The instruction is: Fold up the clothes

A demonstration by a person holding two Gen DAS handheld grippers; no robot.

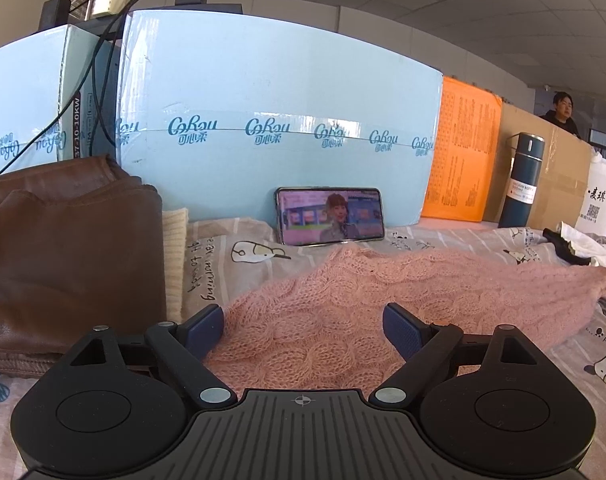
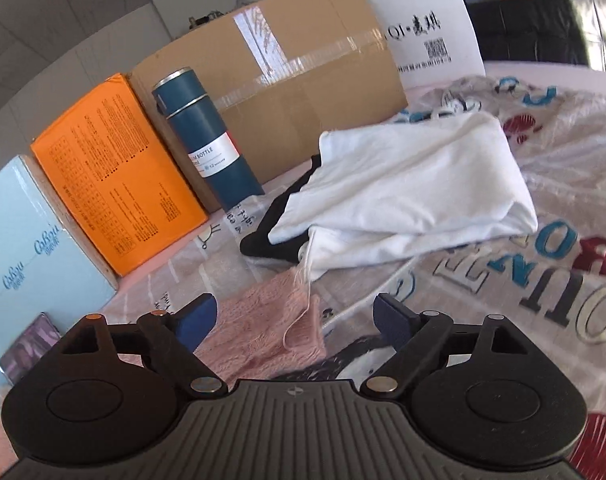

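On the bench's printed sheet (image 1: 223, 276), pink knit sweater (image 1: 383, 300) lies flat, long axis running along the back row of boxes; its near part hidden under left tool (image 1: 303, 326). Left tool spread, nothing pinched. Right tool (image 2: 295, 320) spread too, sweater's end (image 2: 271, 328) between the fingers but not pinched; loose white thread across it. Back edge: blue box (image 1: 283, 92), phone (image 1: 330, 216), orange box (image 2: 115, 176), flask (image 2: 207, 140). Brown jacket (image 1: 63, 260) at left, white garment (image 2: 415, 184) at right; the black item under it mostly covered.
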